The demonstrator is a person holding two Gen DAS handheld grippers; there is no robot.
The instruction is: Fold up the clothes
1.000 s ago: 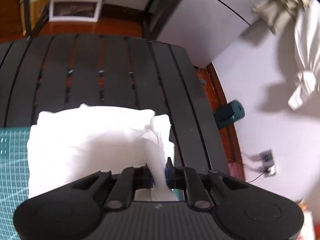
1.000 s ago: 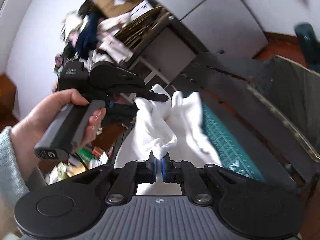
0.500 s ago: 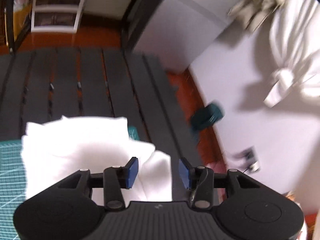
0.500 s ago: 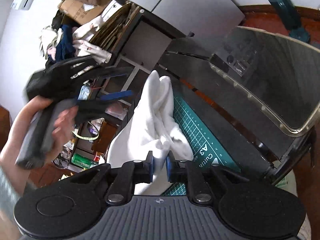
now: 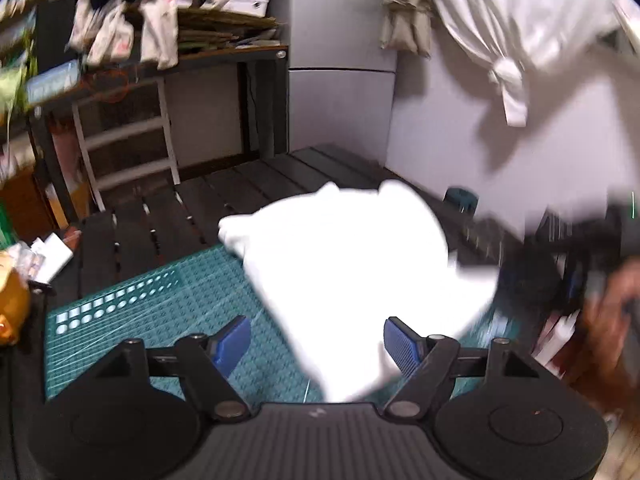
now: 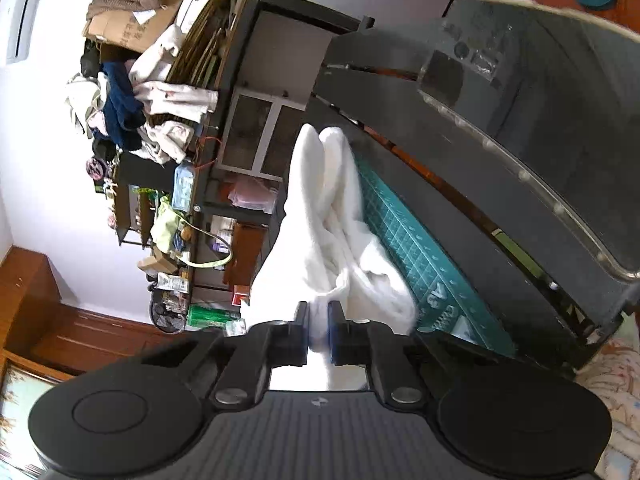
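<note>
Released a second ago, the white garment [image 5: 348,264] now lies free of the left gripper [image 5: 318,344], whose blue pads [image 5: 232,340] stand wide apart with nothing between them, pulled back above the green cutting mat [image 5: 160,300] where earlier they pinched a fold of the cloth. Across the work surface, the right gripper [image 6: 319,326] stays clamped on a bunched edge of the same garment [image 6: 324,216], its jaws nearly closed with white fabric squeezed between them and spilling out behind. Seen from the left wrist, the cloth rests as a rough, partly folded heap straddling the mat and the dark slatted table [image 5: 248,192]; seen from the right wrist, it runs away from the jaws in two thick rolled layers alongside the mat's edge. Motion blur on the left view hides the fold lines. Judging by the layout, one fold has just been laid and the person is regrouping for the next. That move likely calls for the free left claw to find a fresh corner or edge while the right keeps the fabric taut, so the layers do not slide apart.
</note>
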